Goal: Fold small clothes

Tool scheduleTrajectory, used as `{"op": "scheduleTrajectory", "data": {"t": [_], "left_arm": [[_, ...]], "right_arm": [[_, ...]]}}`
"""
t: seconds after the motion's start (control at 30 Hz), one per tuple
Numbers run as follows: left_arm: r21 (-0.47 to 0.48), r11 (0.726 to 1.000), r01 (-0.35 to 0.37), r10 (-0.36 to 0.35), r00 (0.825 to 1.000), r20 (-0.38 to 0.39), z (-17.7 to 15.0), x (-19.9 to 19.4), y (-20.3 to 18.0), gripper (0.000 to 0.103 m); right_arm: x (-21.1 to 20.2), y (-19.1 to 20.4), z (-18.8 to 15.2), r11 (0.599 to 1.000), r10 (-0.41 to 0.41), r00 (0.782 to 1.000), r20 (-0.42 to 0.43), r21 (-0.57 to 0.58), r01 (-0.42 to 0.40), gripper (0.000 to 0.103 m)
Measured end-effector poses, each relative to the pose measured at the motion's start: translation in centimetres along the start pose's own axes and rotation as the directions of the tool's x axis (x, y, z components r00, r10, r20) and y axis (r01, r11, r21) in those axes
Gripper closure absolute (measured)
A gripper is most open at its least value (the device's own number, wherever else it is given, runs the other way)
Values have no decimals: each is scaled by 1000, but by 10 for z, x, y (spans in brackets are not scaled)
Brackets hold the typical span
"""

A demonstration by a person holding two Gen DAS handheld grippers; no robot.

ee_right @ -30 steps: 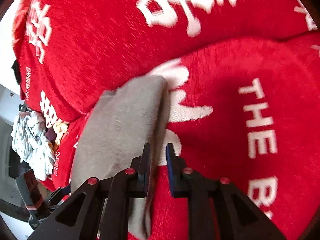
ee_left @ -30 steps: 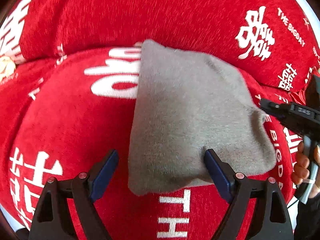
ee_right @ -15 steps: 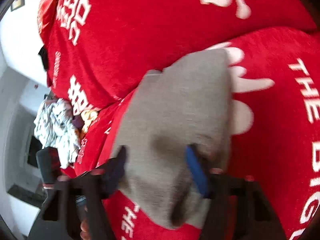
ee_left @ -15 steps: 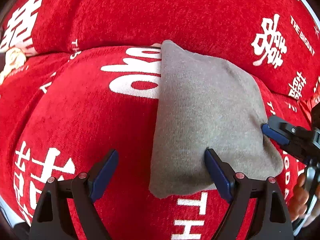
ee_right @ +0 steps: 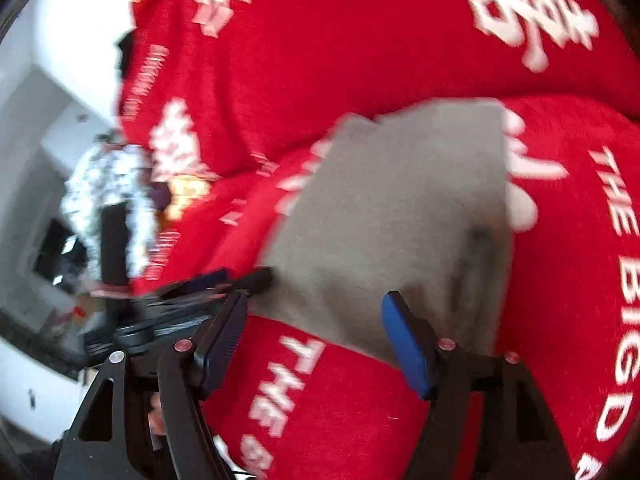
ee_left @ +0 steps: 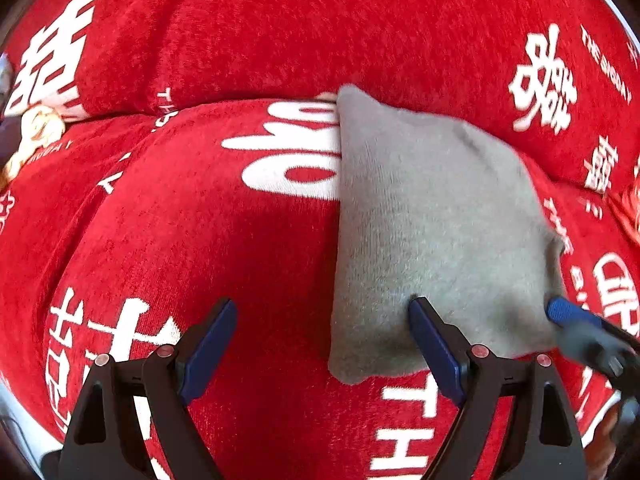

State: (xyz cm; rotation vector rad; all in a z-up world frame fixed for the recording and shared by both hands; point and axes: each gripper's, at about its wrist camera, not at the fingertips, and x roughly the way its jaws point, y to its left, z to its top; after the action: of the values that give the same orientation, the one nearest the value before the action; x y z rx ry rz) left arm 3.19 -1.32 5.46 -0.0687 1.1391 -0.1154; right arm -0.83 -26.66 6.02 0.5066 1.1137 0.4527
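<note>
grey knit cloth (ee_left: pixel 432 232) lies folded flat on the seat of our red sofa cover (ee_left: pixel 200 240), its far corner tucked up against the crease where the seat meets the backrest. in the left wrist view it reads as a rough four-sided pad, with one straight edge running down beside the big white lettering (ee_left: pixel 292 160) printed on the cover, which it partly hides. in the right wrist view the same cloth (ee_right: pixel 392 208) looks blurred, with a darker fold or dent near its right edge.

our left gripper (ee_left: pixel 324 332) hangs over the near edge of the cloth with its jaws spread wide. its right finger tip rests at or on the cloth's near part, while its left finger stands over bare red cover, so the near left corner of the cloth sits between them and nothing is clamped.

our right gripper (ee_right: pixel 316 320) has its jaws opening. its right finger sits in front of the cloth's near edge and its left finger is off the cloth over the red cover; the pads do not press on the fabric. from the left wrist view we see one blue tip of it (ee_left: pixel 560 314) just beside the cloth's near right corner.

white characters and the words "the big day" (ee_right: pixel 628 288) run across the cover. off the far left of the right wrist view, a bundle of patterned white fabric (ee_right: pixel 108 192) sits blurred past the sofa's end, against pale walls.
</note>
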Motion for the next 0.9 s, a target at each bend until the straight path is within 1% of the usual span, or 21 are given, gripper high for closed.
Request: {"op": "scheduleTrajectory", "data": {"t": [0.03, 0.07, 0.1, 0.13, 0.17, 0.2, 0.23, 0.3, 0.37, 0.43, 0.47, 0.53, 0.57, 0.6, 0.63, 0.7, 0.8, 0.9], "left_arm": [[14, 1000, 2, -2, 1000, -4, -3, 1, 0, 13], [23, 1000, -9, 9, 1000, -6, -4, 2, 1, 8], [30, 999, -21, 21, 1000, -2, -5, 1, 1, 8], [35, 999, -15, 15, 1000, -1, -6, -1, 2, 8], [33, 999, -3, 4, 1000, -5, -5, -4, 3, 8], [28, 999, 16, -16, 1000, -2, -4, -9, 5, 8], [30, 998, 50, -50, 999, 11, -1, -17, 6, 8], [36, 996, 76, -77, 996, 37, 5, -29, 8, 8], [31, 995, 94, -95, 994, 58, 16, -38, 13, 8], [13, 993, 119, -120, 991, 53, 31, -39, 19, 8], [3, 990, 140, -140, 990, 33, 38, -35, 22, 8], [2, 983, 181, -181, 983, -16, 49, -23, 22, 8], [1, 982, 190, -189, 981, -38, 53, -17, 20, 8], [3, 980, 197, -196, 979, -56, 55, -12, 19, 8], [11, 976, 217, -215, 973, -82, 59, -4, 14, 8], [25, 970, 243, -239, 965, -108, 60, 4, 6, 8], [49, 971, 233, -225, 966, -131, 66, 20, -3, 8], [42, 967, 250, -239, 956, -170, 73, 41, -4, 8]], "right_arm": [[1, -10, -4, 999, -44, 999, -1, 17, 44, 30], [-2, -19, -8, 997, -74, 997, 16, 30, 73, 31], [-5, -25, -11, 993, -111, 994, 16, 47, 110, 31], [-10, -31, -14, 987, -146, 989, 12, 67, 144, 30], [-13, -35, -15, 987, -142, 990, 12, 74, 140, 30], [-22, -37, -18, 992, -111, 993, 27, 70, 109, 30], [-33, -35, -20, 994, -94, 994, 50, 52, 91, 30], [-49, -33, -19, 994, -108, 990, 87, 21, 106, 27], [-62, -37, -13, 992, -123, 985, 118, 23, 121, 24], [-73, -46, -1, 991, -123, 982, 146, 65, 114, 22], [-75, -47, 4, 991, -121, 981, 150, 79, 110, 22], [-69, -55, 18, 989, -115, 984, 138, 107, 101, 21], [-62, -54, 22, 989, -113, 985, 127, 113, 98, 21], [-53, -58, 28, 989, -98, 990, 104, 125, 85, 21], [-44, -59, 32, 989, -80, 993, 84, 133, 69, 21], [-26, -64, 39, 988, -48, 998, 44, 147, 41, 21], [-11, -71, 49, 990, -25, 1000, 19, 141, 22, 21], [1, -81, 55, 988, -1, 1000, -3, 152, 1, 21]]}}
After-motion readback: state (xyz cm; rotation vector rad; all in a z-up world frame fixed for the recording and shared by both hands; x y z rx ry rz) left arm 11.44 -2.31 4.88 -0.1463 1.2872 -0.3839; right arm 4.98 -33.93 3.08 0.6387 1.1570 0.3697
